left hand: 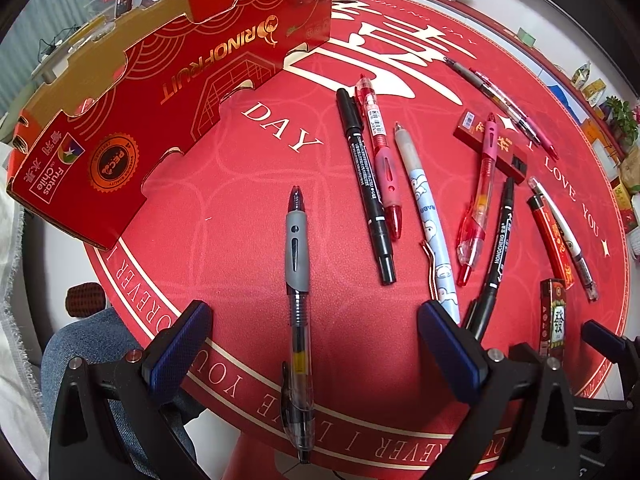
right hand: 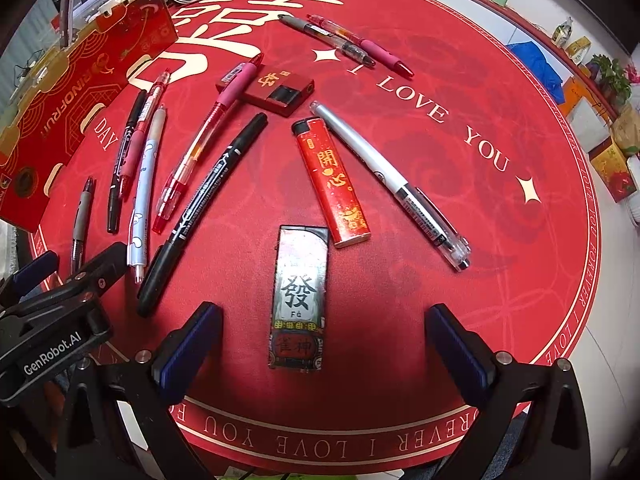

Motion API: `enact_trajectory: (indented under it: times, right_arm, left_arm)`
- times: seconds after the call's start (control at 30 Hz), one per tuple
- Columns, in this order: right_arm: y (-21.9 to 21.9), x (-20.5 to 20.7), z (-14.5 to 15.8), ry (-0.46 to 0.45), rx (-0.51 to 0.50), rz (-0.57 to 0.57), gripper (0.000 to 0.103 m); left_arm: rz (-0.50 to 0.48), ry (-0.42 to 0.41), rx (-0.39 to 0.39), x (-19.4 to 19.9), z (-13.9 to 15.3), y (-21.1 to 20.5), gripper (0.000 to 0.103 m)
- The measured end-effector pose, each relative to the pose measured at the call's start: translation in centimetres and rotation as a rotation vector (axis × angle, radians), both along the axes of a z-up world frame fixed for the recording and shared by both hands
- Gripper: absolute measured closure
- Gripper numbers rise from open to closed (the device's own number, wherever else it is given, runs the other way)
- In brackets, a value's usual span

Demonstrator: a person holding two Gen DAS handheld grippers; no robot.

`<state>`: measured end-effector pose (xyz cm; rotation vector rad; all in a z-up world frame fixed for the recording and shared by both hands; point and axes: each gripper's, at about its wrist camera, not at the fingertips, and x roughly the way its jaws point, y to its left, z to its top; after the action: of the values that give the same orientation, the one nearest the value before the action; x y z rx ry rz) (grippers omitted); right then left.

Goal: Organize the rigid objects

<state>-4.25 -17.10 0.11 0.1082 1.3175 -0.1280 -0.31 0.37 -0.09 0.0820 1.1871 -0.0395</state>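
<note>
Several pens and three lighters lie scattered on a round red mat [left hand: 224, 184]. My left gripper [left hand: 314, 344] is open, its fingers on either side of a grey-grip gel pen [left hand: 297, 280] lying on the mat. My right gripper [right hand: 322, 344] is open too, straddling a lighter with a black character [right hand: 299, 300]. Beyond that lie a red lighter [right hand: 334, 180], a flat dark red lighter [right hand: 276, 88] and a silver pen [right hand: 392, 184]. A black marker [left hand: 366, 184], a red pen [left hand: 380, 156] and a pale blue pen [left hand: 428, 220] lie ahead of the left gripper.
A red and gold cardboard tray [left hand: 160, 92] stands at the mat's left edge, its low notched wall facing the pens. Two more pens [right hand: 344, 40] lie at the far side. Small boxes and potted plants [right hand: 612, 76] line the floor on the right. A denim-clad knee [left hand: 84, 344] shows below left.
</note>
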Motion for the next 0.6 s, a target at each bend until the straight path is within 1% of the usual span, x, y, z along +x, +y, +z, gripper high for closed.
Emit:
enact_trajectory:
  times: [0.07,0.23,0.3,0.33,0.37,0.53,0.6]
  right_arm:
    - [0.4,0.0,0.3,-0.017,-0.002,0.019,0.008]
    - [1.1,0.4,0.5,0.000,-0.001,0.048,0.010]
    - [1.3,0.4,0.7,-0.009,-0.002,0.057,0.014]
    - [1.6,0.4,0.7,-0.037,-0.007,0.063,0.017]
    - [1.8,0.4,0.7,-0.032,-0.006,0.068,0.018]
    - [2.0,0.6,0.7,-0.039,-0.007,0.069,0.019]
    - [2.1,0.7,0.7,-0.047,-0.008,0.072,0.019]
  left_arm:
    - [-0.001,-0.010,-0.001,0.0,0.0,-0.1,0.000]
    - [-0.015,-0.011,0.022,-0.1,-0.2,-0.2,0.000]
    - [-0.017,-0.001,0.017,0.0,-0.3,-0.2,0.000]
    - [-0.016,0.004,0.012,-0.1,-0.3,-0.2,0.000]
    - [-0.014,0.001,0.013,-0.1,-0.3,-0.2,0.000]
    - [-0.013,0.007,0.012,0.0,-0.4,-0.3,0.000]
    - [-0.009,-0.005,0.018,-0.1,-0.4,-0.3,0.000]
